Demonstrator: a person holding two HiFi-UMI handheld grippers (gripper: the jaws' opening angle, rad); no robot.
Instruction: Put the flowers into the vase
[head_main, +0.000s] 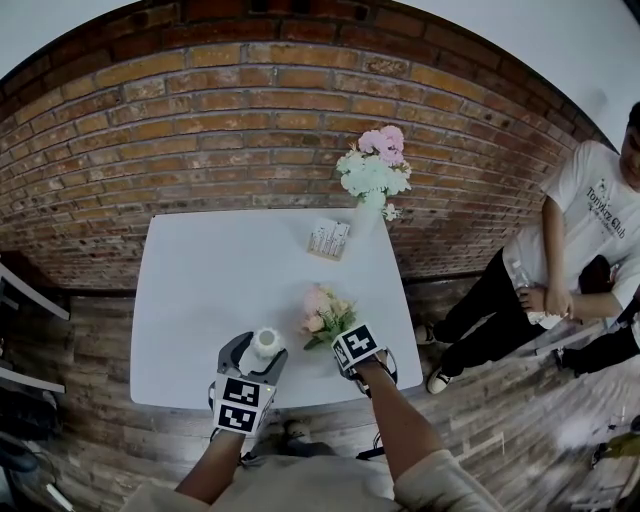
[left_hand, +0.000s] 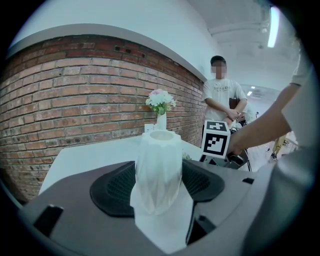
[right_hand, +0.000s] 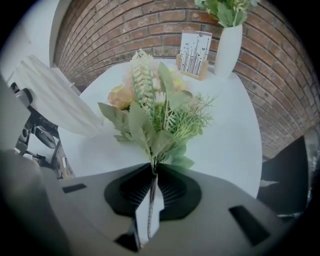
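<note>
Left gripper (left_hand: 159, 182) jaws pinch the white faceted vase (left_hand: 159, 170). Right gripper (right_hand: 152, 187) jaws clamp the bouquet (right_hand: 155, 110) stems, just right of vase. Risk: thin stems swivel, miss the narrow mouth, tip the vase.

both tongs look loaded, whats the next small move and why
Probably lift the bouquet off the table and swing its stems over the vase. The right tongs are already pinched on the stems, and the left tongs grip the vase just beside it.

One overhead, two close, shared table (head_main: 215, 290)
</note>
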